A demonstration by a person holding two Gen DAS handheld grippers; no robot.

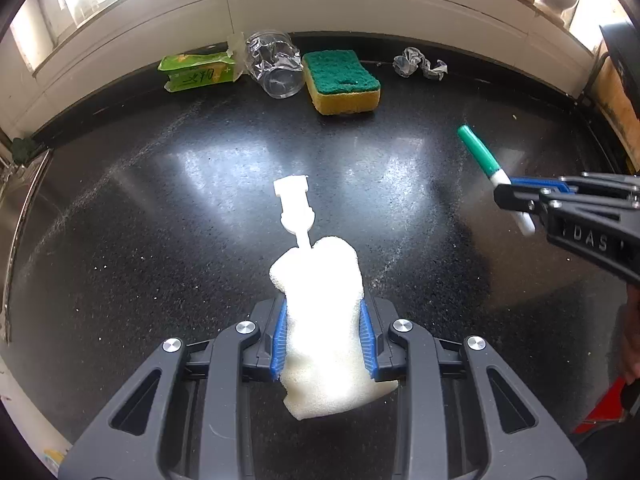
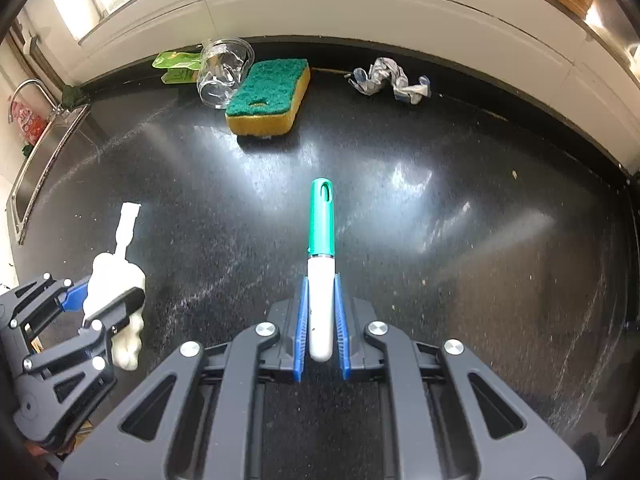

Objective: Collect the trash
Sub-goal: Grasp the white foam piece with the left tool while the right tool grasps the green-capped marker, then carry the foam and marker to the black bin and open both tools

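Left tool (image 1: 324, 336) squeezes a soft, light white foam piece (image 1: 320, 300) mid-body, right tool (image 2: 321, 320) clamps a stiff, slick green-capped marker (image 2: 321, 264) by its barrel, both held above the worktop (image 2: 440, 220), nearer than the sponge (image 2: 268, 98).

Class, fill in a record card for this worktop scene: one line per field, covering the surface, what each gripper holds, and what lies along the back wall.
surface: dark speckled worktop
left gripper: shut on a white foam piece with a white plastic part sticking out
right gripper: shut on a marker, green cap pointing away
back wall, left to right: green packet, clear cup on its side, sponge, crumpled wrapper
sink: far left edge
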